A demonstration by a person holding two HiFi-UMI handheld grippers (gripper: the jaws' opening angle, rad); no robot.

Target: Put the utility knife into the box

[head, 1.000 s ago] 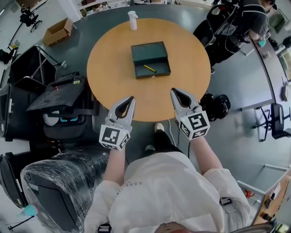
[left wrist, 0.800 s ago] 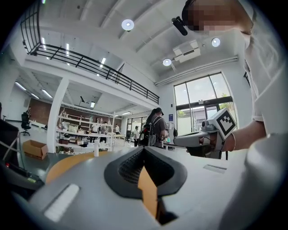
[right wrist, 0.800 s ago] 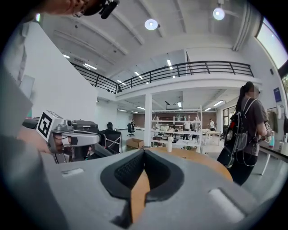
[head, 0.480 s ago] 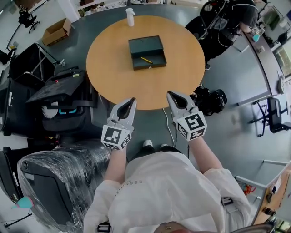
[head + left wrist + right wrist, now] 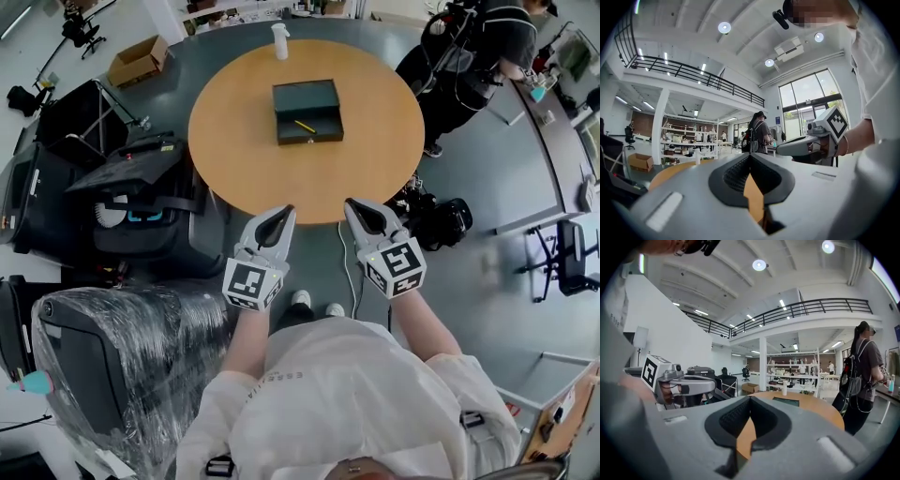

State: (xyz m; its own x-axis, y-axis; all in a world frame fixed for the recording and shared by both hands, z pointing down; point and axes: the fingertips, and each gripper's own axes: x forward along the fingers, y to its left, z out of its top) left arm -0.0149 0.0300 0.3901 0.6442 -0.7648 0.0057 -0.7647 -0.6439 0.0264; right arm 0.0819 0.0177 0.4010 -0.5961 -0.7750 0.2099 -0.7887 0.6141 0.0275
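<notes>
An open dark green box [image 5: 307, 98] sits on the round wooden table [image 5: 234, 131]. The yellow utility knife [image 5: 305, 126] lies inside it, near the front wall. My left gripper [image 5: 287, 211] and right gripper [image 5: 350, 203] hang side by side just off the table's near edge, well short of the box. Both are shut with nothing between the jaws. In the left gripper view the left gripper [image 5: 750, 154] points level at the table edge. From the right gripper [image 5: 750, 398], the box [image 5: 786, 401] shows far off on the tabletop.
A white bottle [image 5: 279, 40] stands at the table's far edge. Black equipment cases [image 5: 141, 187] and a plastic-wrapped chair [image 5: 103, 356] crowd the left. A person with a backpack [image 5: 487, 47] stands at the upper right, and a black bag [image 5: 441, 220] lies on the floor to the right.
Both grippers have drawn back from over the table's near edge to just off it. Both stayed shut. The box and knife have not moved on the table.
</notes>
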